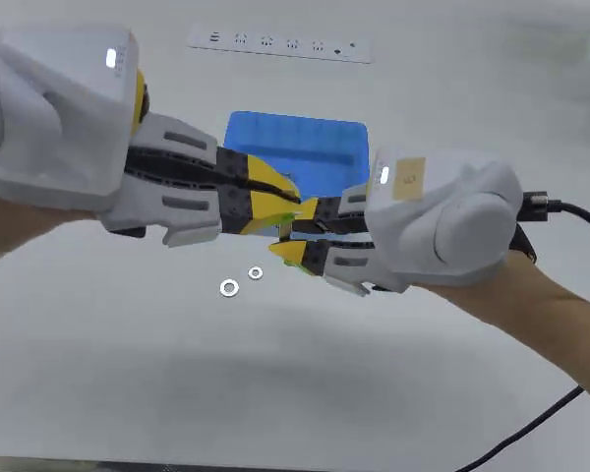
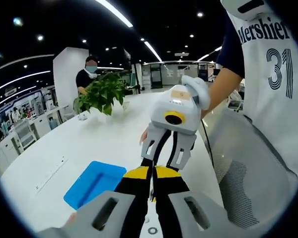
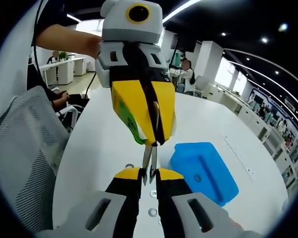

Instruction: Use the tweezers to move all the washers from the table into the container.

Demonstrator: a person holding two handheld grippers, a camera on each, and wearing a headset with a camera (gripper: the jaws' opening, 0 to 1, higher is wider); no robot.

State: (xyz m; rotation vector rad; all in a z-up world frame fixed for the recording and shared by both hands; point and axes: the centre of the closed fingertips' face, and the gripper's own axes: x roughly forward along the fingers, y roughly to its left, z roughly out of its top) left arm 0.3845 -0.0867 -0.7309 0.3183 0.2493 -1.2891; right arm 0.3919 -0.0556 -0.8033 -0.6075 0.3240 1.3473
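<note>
The metal tweezers (image 3: 150,161) hang between both grippers, which meet tip to tip above the white table. My left gripper (image 3: 156,140), with yellow pads, is shut on the tweezers' upper part. My right gripper (image 3: 149,179) closes around their lower tips. In the head view the left gripper (image 1: 289,214) comes in from the left and the right gripper (image 1: 295,252) from the right. The blue container (image 1: 295,147) lies just behind them. Two washers (image 1: 229,287) (image 1: 256,272) rest on the table below the jaws. A small ring-like dot (image 3: 197,177) lies inside the container (image 3: 208,171).
A white power strip (image 1: 280,43) lies at the table's far edge. A black cable (image 1: 570,221) trails from the right gripper. A potted plant (image 2: 102,94) stands further along the table, and a mesh chair (image 3: 30,163) is beside it.
</note>
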